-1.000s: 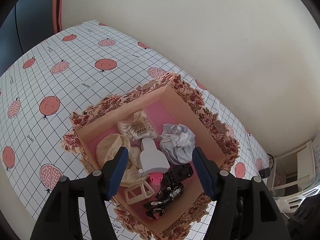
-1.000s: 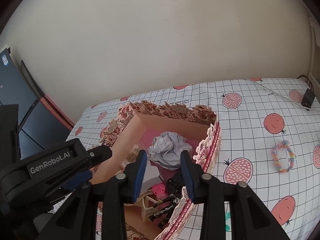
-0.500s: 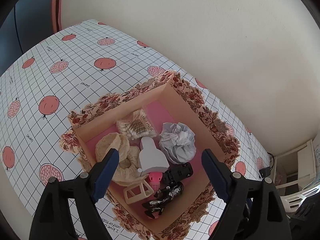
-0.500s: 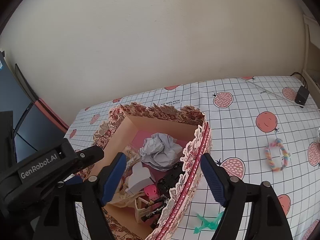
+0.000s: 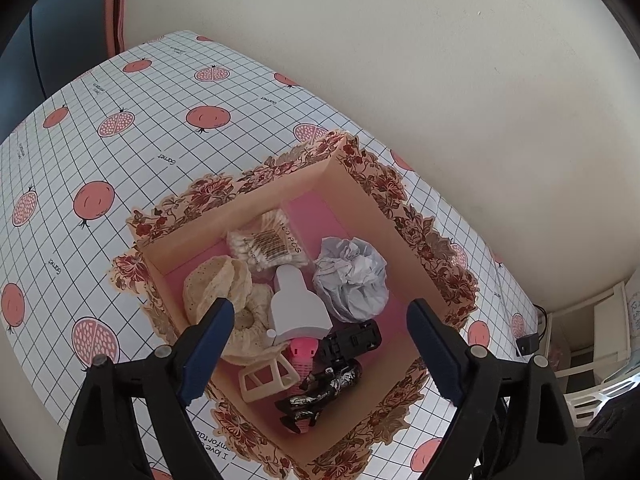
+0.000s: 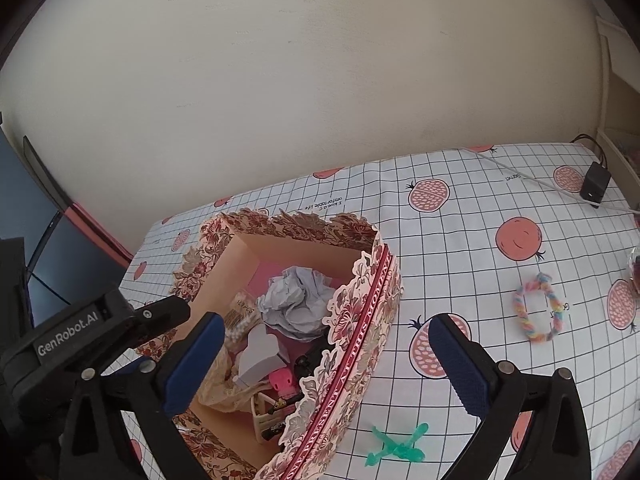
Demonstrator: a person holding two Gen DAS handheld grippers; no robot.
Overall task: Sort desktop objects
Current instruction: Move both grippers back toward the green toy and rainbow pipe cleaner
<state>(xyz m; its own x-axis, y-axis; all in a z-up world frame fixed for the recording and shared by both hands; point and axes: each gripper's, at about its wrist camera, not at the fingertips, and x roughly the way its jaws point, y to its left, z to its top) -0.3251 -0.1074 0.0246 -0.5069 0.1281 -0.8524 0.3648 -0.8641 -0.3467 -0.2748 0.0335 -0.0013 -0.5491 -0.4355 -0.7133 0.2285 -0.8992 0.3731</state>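
A floral cardboard box (image 5: 248, 184) stands open on the pomegranate-print tablecloth. Inside lie a crumpled paper ball (image 5: 352, 276), a white bottle (image 5: 298, 304), a pack of cotton swabs (image 5: 268, 244), a beige lace cloth (image 5: 220, 284), a black clip (image 5: 352, 338) and a cream hair clip (image 5: 268, 380). My left gripper (image 5: 320, 308) hovers above the box, jaws opening, nothing between them. My right gripper (image 6: 326, 320) hangs over the box's right wall (image 6: 360, 320), jaws also opening and empty. A rainbow braided bracelet (image 6: 538, 308) and a green plastic piece (image 6: 400, 446) lie outside on the cloth.
A black charger (image 6: 595, 179) with its cable rests at the table's far right corner. The wall runs close behind the table. The left gripper's body (image 6: 92, 328) shows at the left of the right wrist view. A dark screen (image 6: 24, 240) stands beyond the table's left end.
Both grippers' jaws have spread much wider. The right gripper has shifted to the right, so the box sits further left in its view and the green piece has come into sight.
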